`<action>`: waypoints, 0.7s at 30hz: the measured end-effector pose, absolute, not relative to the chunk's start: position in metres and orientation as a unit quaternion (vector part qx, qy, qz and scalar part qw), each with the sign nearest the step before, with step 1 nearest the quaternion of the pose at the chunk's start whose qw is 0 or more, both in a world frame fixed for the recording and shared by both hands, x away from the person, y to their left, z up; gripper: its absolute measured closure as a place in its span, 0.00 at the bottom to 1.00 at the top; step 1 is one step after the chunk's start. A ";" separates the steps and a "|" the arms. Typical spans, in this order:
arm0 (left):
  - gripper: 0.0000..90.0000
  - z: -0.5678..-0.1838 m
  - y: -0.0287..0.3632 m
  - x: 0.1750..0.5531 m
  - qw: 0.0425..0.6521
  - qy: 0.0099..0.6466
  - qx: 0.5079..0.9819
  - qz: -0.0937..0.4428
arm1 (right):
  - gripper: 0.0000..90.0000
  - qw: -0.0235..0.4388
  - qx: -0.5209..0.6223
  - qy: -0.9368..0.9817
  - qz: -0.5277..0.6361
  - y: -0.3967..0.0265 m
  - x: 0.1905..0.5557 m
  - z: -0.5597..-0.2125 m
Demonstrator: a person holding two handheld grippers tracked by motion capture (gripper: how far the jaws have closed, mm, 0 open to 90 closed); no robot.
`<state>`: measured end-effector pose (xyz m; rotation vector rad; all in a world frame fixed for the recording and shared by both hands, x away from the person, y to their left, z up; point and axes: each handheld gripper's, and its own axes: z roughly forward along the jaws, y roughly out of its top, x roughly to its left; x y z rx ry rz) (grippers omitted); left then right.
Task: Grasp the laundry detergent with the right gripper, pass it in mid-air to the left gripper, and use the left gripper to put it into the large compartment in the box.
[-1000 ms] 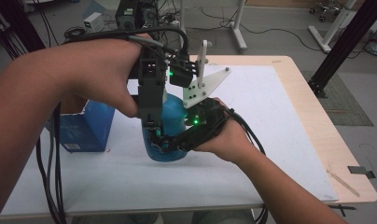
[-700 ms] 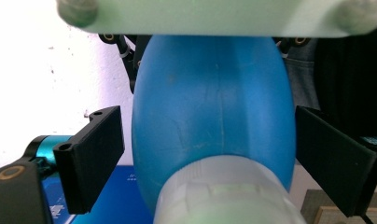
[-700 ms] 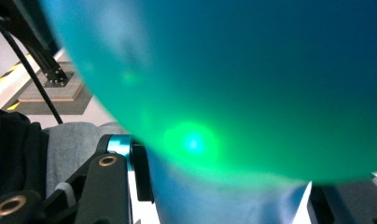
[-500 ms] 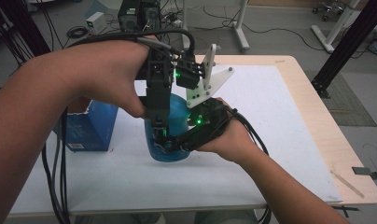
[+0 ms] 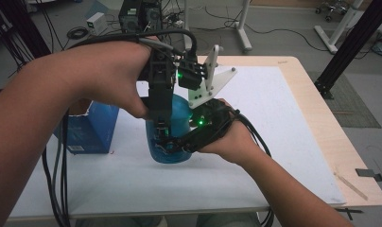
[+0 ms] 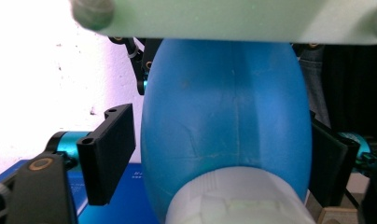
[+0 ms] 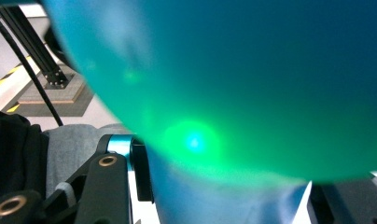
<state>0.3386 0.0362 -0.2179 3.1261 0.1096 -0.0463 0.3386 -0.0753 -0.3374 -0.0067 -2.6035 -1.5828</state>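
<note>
A translucent blue bottle (image 5: pixel 180 113) with a white cap (image 6: pixel 238 196) stands on the white table (image 5: pixel 274 109). My left gripper (image 5: pixel 160 130) points down over it from above. Its jaws have just been closing with the bottle (image 6: pixel 224 116) between them, and a thin gap still shows beside the left finger (image 6: pixel 107 154). My right gripper (image 5: pixel 169 144) comes in from the right and is shut on the bottle's lower part. The blue wall of the bottle (image 7: pixel 224 70) sits close between the right gripper's (image 7: pixel 224 186) jaws.
A blue box (image 5: pixel 92 127) stands on the table just left of the bottle. The right gripper's white three-cornered plate (image 5: pixel 210 85) rises behind the bottle. Cables hang off the table's left front. Bare tabletop stretches to the right.
Both hands and the bottle stay in place. The left gripper's jaws sit closer in around the bottle than before.
</note>
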 end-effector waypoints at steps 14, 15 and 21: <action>0.30 -0.219 0.033 0.339 0.001 0.036 0.999 -0.017 | 0.50 0.048 -0.004 -0.853 -0.519 -0.075 0.338 -0.338; 0.31 -0.219 0.033 0.339 0.001 0.037 0.999 -0.017 | 0.50 0.049 -0.004 -0.853 -0.520 -0.075 0.338 -0.338; 0.34 -0.218 0.033 0.340 0.000 0.036 0.999 -0.017 | 0.50 0.048 -0.004 -0.851 -0.522 -0.075 0.339 -0.338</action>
